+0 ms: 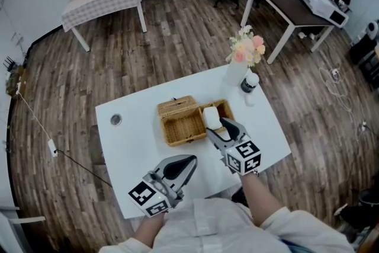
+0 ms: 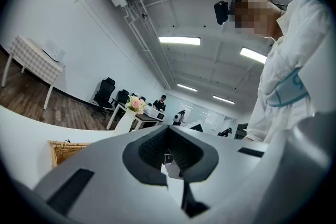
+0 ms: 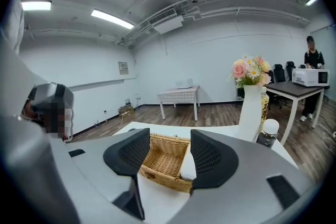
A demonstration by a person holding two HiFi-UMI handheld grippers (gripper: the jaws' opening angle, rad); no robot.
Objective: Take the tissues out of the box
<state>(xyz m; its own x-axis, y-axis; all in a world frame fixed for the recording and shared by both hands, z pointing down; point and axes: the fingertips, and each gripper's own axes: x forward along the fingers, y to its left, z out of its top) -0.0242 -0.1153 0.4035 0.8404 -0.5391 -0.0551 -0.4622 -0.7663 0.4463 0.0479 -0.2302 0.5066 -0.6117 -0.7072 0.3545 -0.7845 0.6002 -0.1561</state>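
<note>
An open wicker box (image 1: pixel 180 122) stands in the middle of the white table (image 1: pixel 136 145). A white wad of tissues (image 1: pixel 211 116) sits at its right end. My right gripper (image 1: pixel 220 129) hovers just in front of the tissues, its jaws open with nothing between them. In the right gripper view the wicker box (image 3: pixel 164 159) and the tissues (image 3: pixel 188 168) show through the gap of that right gripper (image 3: pixel 167 150). My left gripper (image 1: pixel 189 161) is shut and empty, above the table's near edge. In its own view the left gripper (image 2: pixel 169 159) points level, with the box (image 2: pixel 65 150) at the left.
A white vase of flowers (image 1: pixel 238 68) and a dark bottle with a white cap (image 1: pixel 249 82) stand at the table's far right corner. A small round disc (image 1: pixel 116 119) lies at the left. Other tables and office chairs stand farther off on the wood floor.
</note>
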